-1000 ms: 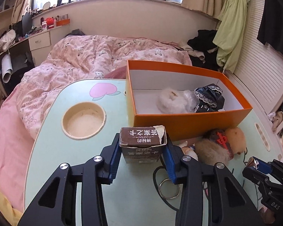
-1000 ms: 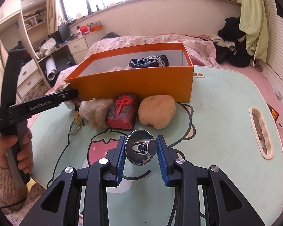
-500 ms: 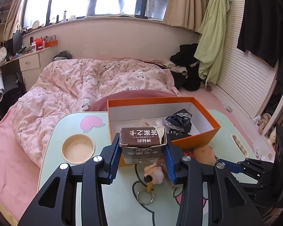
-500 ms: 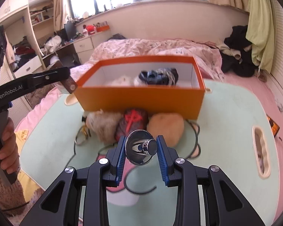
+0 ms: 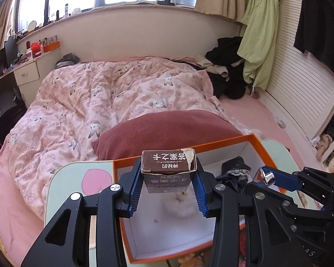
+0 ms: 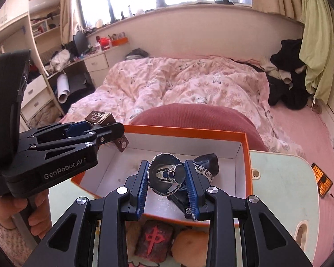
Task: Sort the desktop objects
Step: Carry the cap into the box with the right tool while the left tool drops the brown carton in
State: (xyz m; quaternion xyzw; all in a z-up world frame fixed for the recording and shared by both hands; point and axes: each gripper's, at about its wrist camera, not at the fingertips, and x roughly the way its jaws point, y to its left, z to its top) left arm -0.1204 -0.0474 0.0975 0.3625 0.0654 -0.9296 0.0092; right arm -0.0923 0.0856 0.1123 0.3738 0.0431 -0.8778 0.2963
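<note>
Centrally, an orange box [image 6: 246, 155] with a white inside sits open on a pale green surface [image 6: 285, 178], and everything else is placed around it. Above the box's left part, the left claw [image 5: 168, 185] grips a small brown carton [image 5: 168, 169] with printed characters, its blue pads pressed on both sides. Above the box's right part, the right claw [image 6: 167, 179] is clamped on a shiny metal knob with a flared round base [image 6: 164, 175]. Inside the box lie a white fluffy item [image 5: 178, 204] and a dark bundle with lace trim [image 6: 206, 166], the bundle nearer the right wall. Just outside the box's near wall, on the surface, rest a dark red plush block marked with a red character [image 6: 154, 241] and a tan plush lump [image 6: 189, 244], side by side. Behind the box's far wall, a dark red cushion [image 5: 167, 131] leans, with a pink floral quilt [image 5: 100, 102] spread on the bed beyond it. To the left of the box, a hand in a pale knitted sleeve [image 6: 31, 211] holds the left tool's handle.
</note>
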